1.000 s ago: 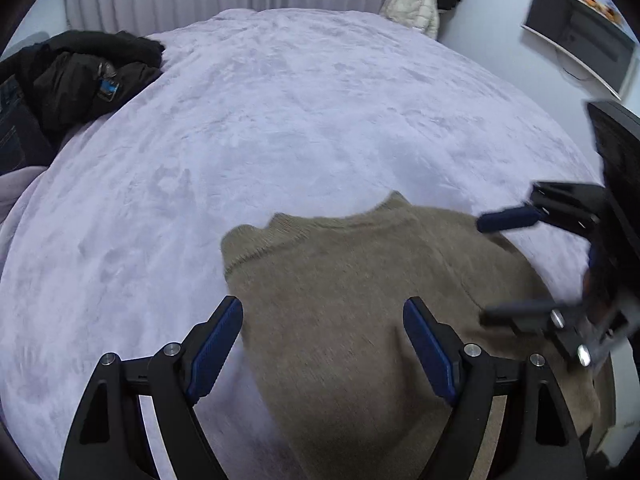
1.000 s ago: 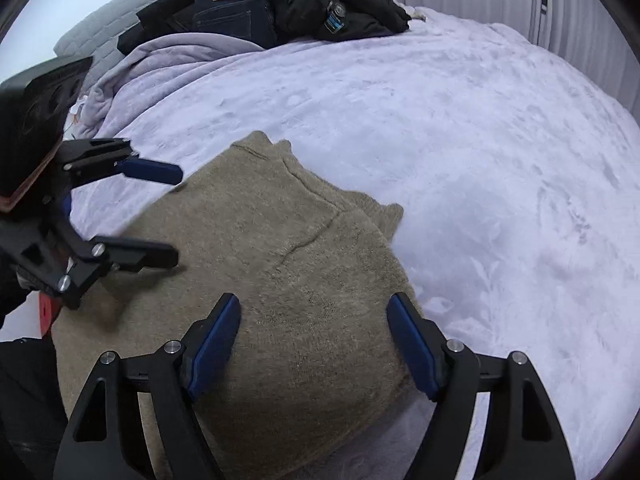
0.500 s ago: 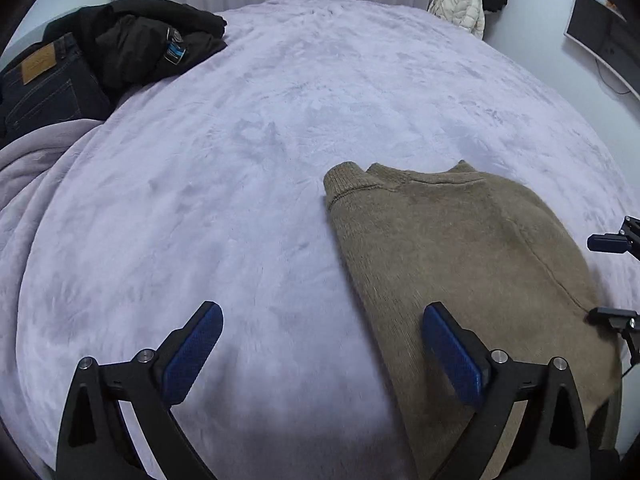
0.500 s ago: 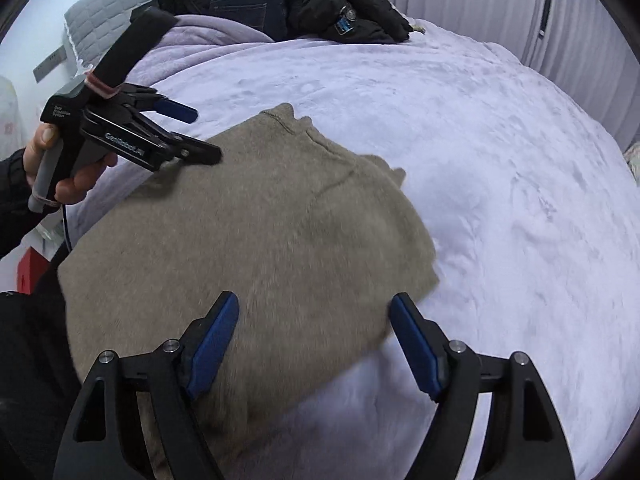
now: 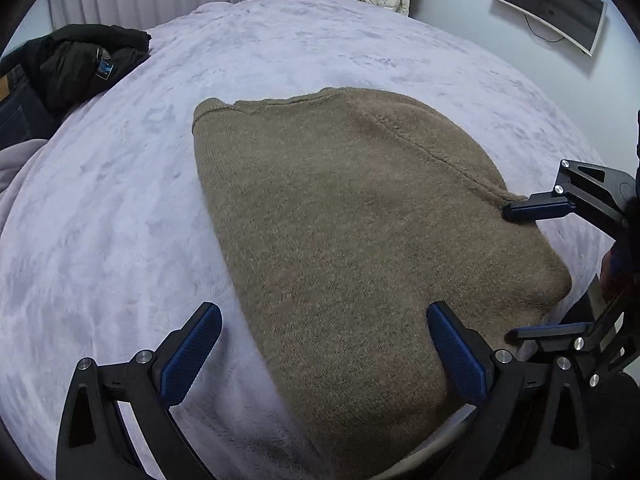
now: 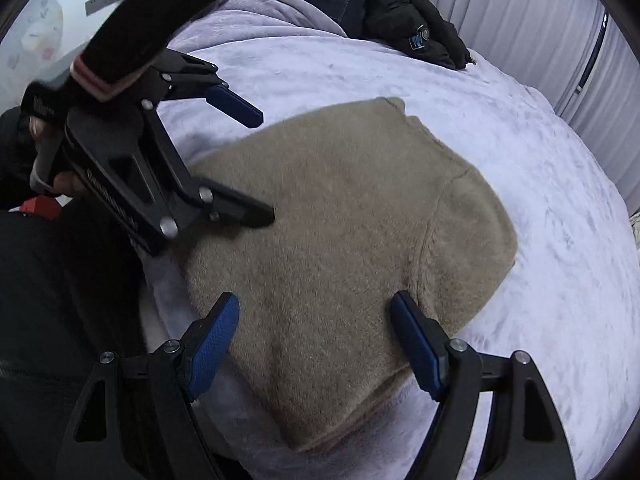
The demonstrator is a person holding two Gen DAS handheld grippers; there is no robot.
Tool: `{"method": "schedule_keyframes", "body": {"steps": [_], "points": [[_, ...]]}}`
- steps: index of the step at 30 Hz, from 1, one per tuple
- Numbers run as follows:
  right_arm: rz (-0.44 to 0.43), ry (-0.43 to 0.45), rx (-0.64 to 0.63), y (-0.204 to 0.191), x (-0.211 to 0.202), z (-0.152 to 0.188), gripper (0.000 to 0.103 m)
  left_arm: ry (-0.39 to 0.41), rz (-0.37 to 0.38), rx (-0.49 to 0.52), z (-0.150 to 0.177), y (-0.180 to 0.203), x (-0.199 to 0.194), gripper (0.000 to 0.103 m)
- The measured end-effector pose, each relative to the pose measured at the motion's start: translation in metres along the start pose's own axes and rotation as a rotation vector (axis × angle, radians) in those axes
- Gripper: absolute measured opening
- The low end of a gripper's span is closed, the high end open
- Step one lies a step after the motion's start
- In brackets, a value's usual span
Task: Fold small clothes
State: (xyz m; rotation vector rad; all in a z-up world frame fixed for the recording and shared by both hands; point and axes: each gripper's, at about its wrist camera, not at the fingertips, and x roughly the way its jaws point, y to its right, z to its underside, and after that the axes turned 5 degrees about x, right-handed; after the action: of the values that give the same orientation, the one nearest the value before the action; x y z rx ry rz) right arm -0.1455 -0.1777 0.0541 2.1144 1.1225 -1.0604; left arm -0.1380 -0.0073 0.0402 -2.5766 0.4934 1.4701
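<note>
The tan sweater (image 5: 360, 240) is laid flat, already folded narrower, on the lilac bedspread (image 5: 120, 220), and it is spanned by both tools at its near end. The left gripper (image 5: 324, 352) has just been opened to its widest; its fingers are spread, with the sweater's left edge lying between them and nothing pinched. The right gripper (image 6: 316, 344) is likewise held with its fingers apart, the sweater's near portion seen between them, ungripped.

The step in hand is judged to be a reach for the near hem, so that it can be carried over toward the collar. It is best done by lowering each tool until one finger is slid under the hem and the other is set on top, all layers being taken together at matching places on either side. The two grips should be closed evenly, so that the fold is kept square and the tucked sleeve is not dragged out.

The near hem itself is cut off below the fingers in both views, so its exact lie cannot be told. How many layers lie beneath cannot be made out. Whether any fingertip touches the knit is not clear, and the left gripper is blurred in the right wrist view.
</note>
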Motion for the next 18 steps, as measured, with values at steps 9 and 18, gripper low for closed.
{"method": "schedule_keyframes", "body": {"steps": [9,18], "points": [[0.016,-0.055,0.018,-0.009,-0.013,0.025,0.081,-0.028,-0.025,-0.012,0.015,0.001,-0.013,0.103],[0.069,0.087,0.033,0.014,-0.064,-0.015,0.082,0.042,-0.308,-0.016,-0.039,-0.014,-0.035,0.103]]}}
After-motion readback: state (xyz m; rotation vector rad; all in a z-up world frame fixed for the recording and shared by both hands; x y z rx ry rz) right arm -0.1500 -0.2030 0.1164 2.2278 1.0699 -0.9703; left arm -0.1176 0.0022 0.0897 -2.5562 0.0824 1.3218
